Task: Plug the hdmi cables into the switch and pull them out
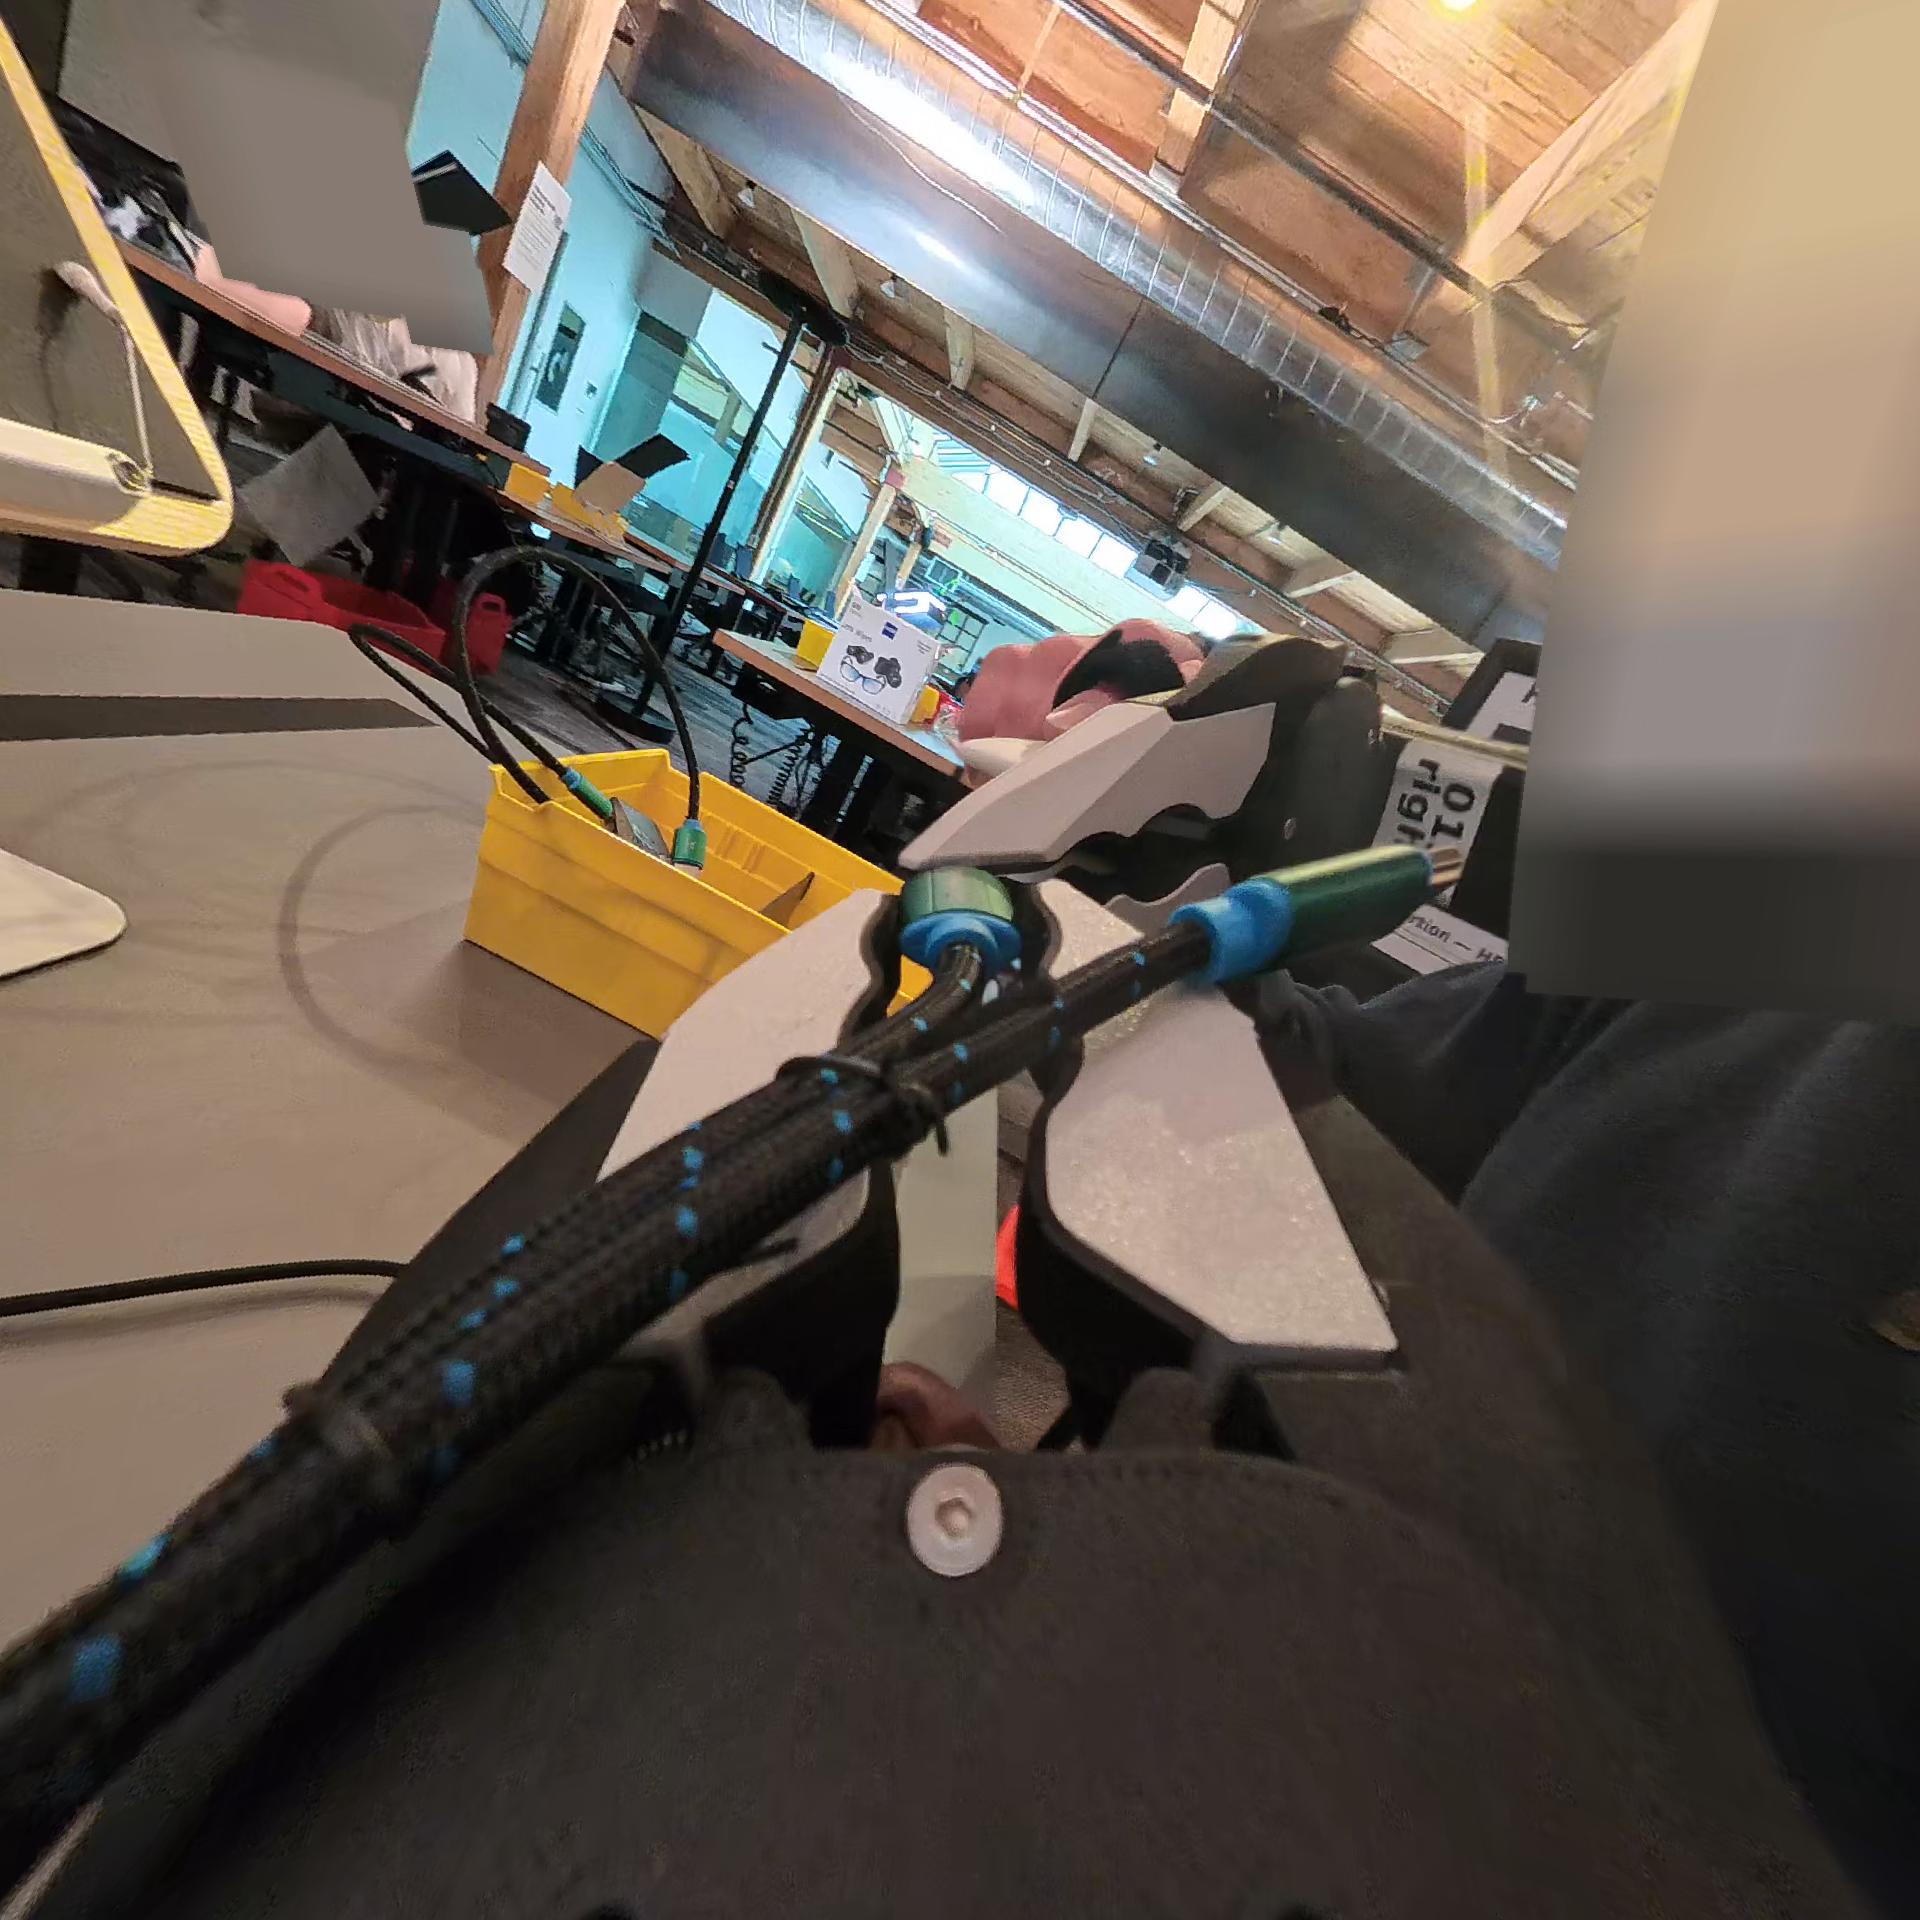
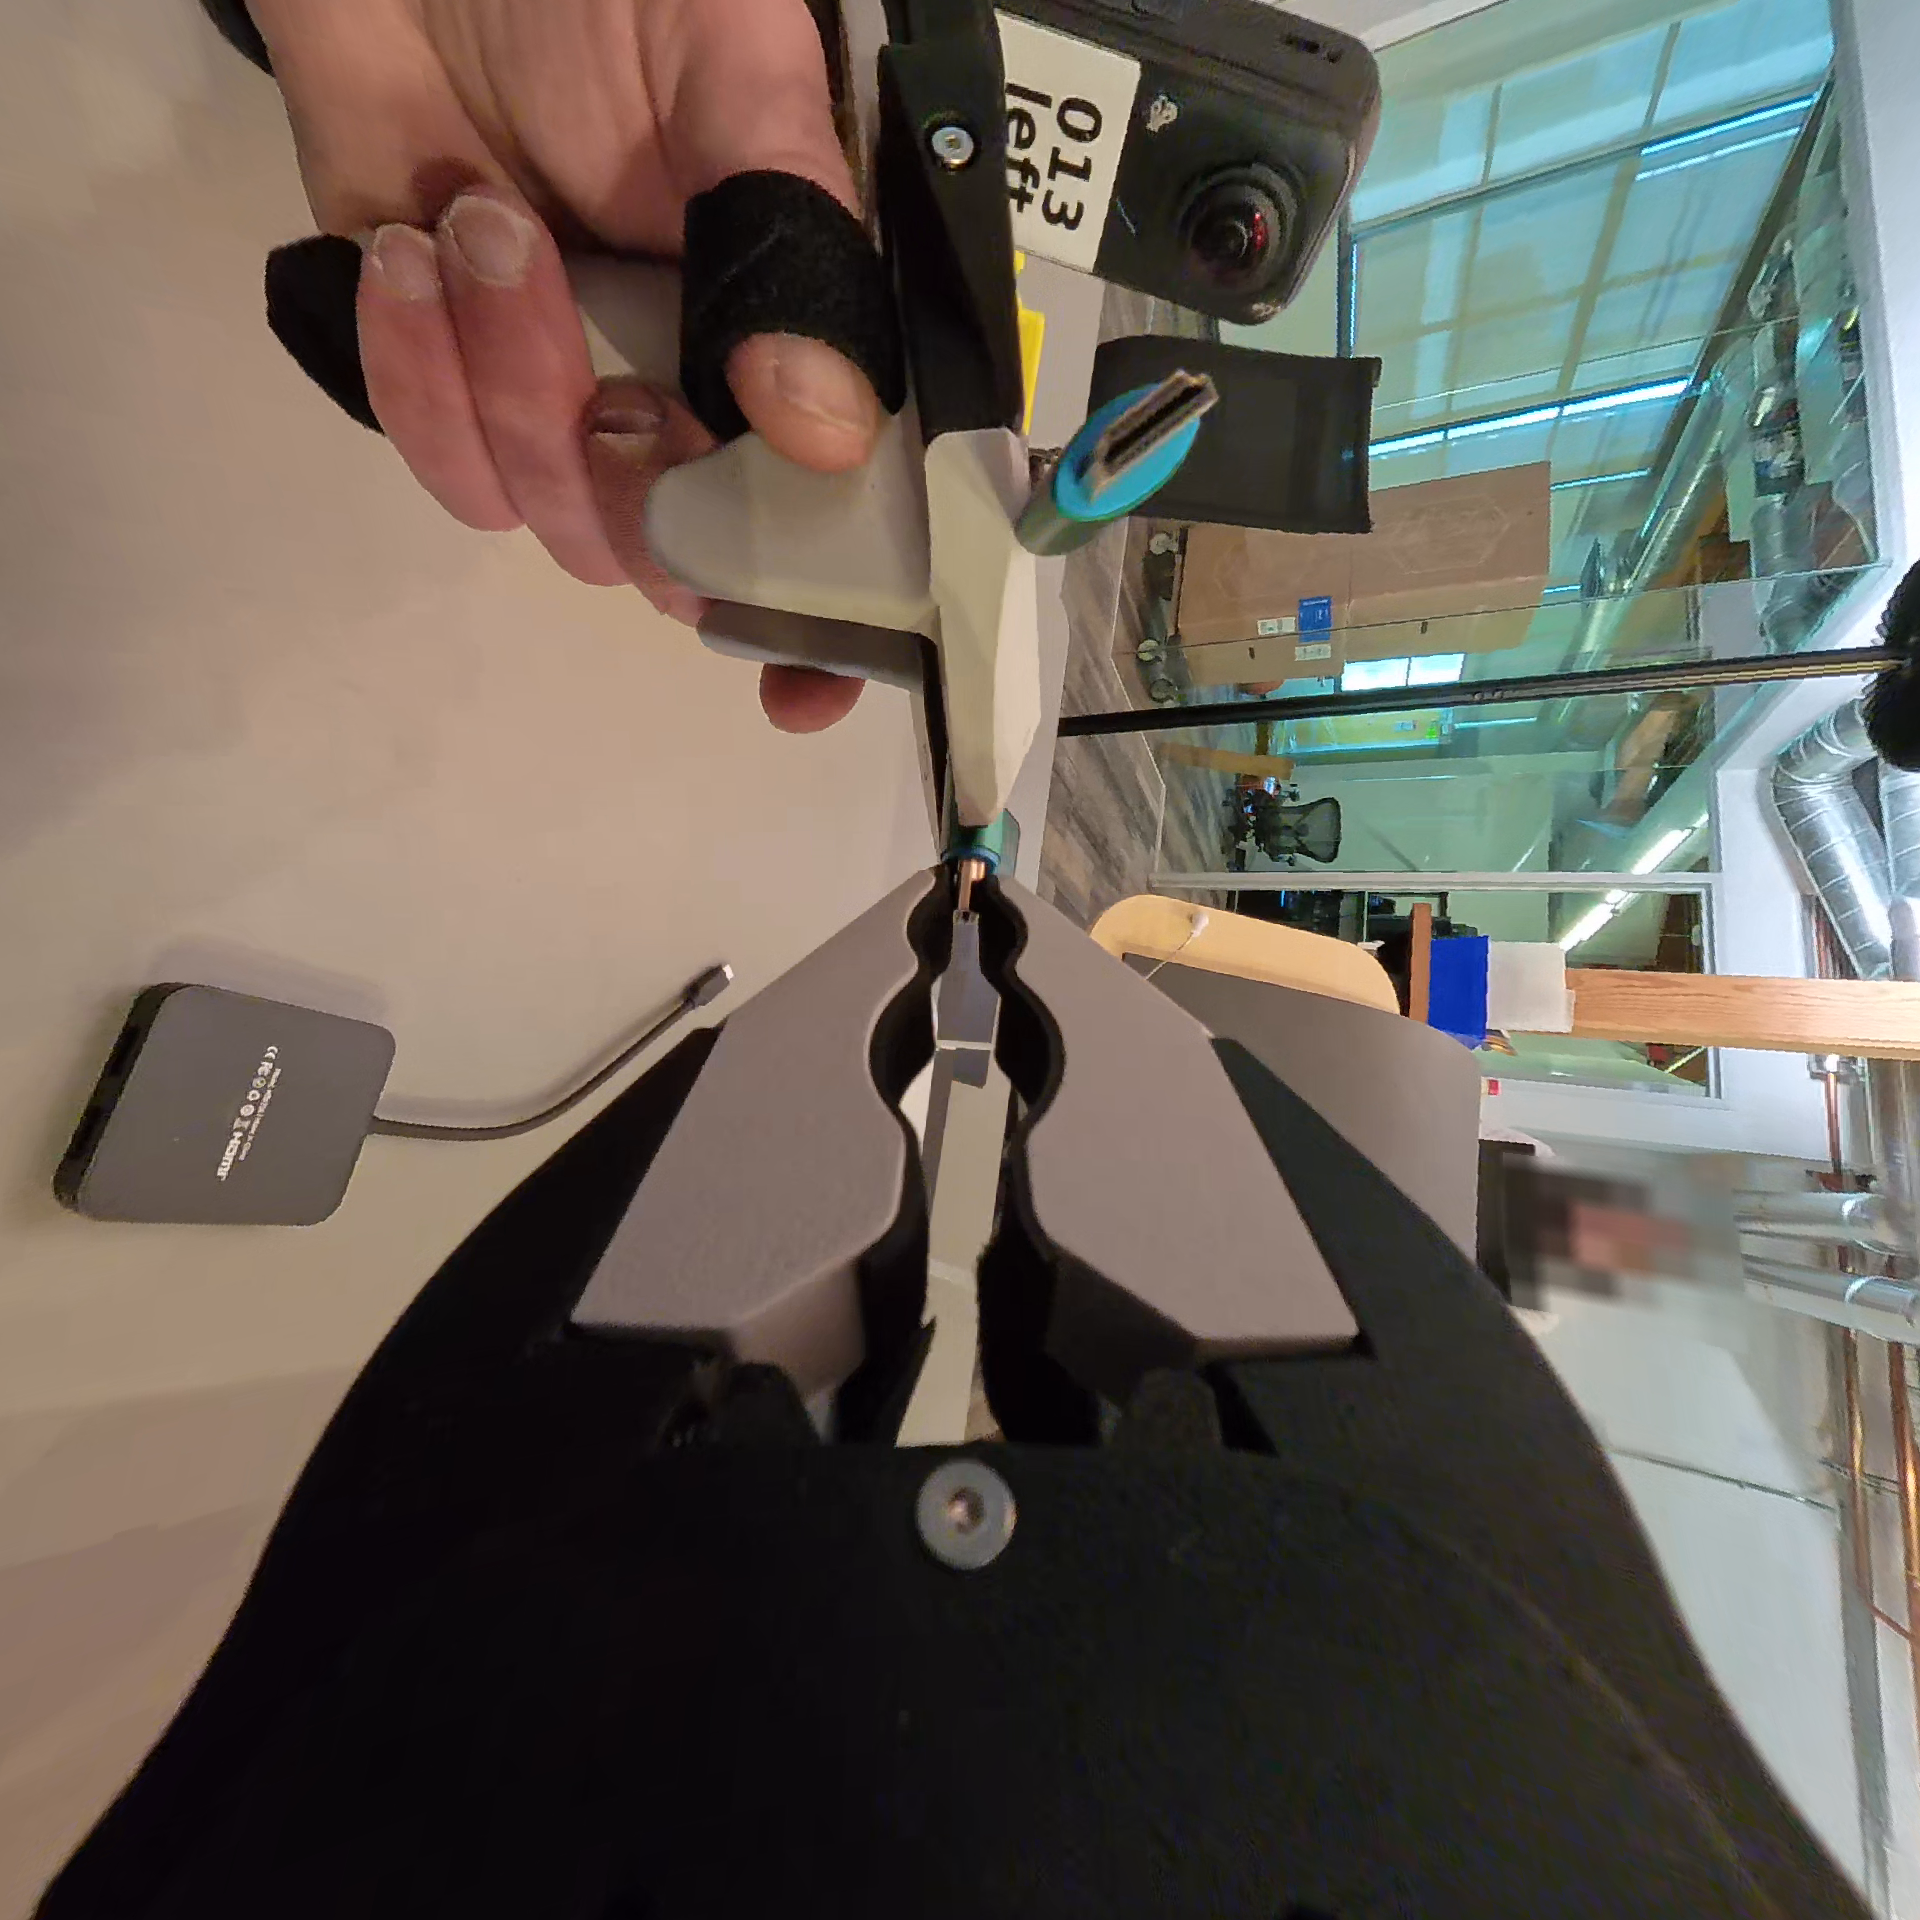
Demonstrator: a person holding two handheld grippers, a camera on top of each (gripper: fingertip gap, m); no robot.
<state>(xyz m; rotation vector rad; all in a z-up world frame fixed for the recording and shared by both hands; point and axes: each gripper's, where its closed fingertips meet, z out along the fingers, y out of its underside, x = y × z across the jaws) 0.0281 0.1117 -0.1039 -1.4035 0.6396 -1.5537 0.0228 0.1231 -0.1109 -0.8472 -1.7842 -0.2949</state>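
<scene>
My left gripper (image 1: 966, 920) is shut on a green HDMI plug (image 1: 951, 896) with a blue collar. A second green plug (image 1: 1340, 894) of the same braided black-and-blue cable bundle (image 1: 582, 1247) sticks out free to the right. In the right wrist view the left gripper (image 2: 982, 800) is edge-on, its held plug (image 2: 977, 850) points at my right gripper (image 2: 968, 896), and the free plug (image 2: 1127, 457) shows its metal end. My right gripper is shut on a slim grey metal piece (image 2: 968, 1023), end-on to the plug. The grey switch (image 2: 229, 1101) lies on the table with its short lead (image 2: 582, 1091).
A yellow bin (image 1: 582, 904) stands on the grey table (image 1: 260, 987) and holds other green-ended cables (image 1: 686, 842). A white stand foot (image 1: 42, 904) is at the left, and a thin black cable (image 1: 208, 1276) crosses the table. A person's hand (image 2: 520, 312) grips the left gripper's handle. The tips of both grippers are at nearly the same place. Both grippers' tips are roughly 20 cm from the grey switch (image 2: 229, 1101).
</scene>
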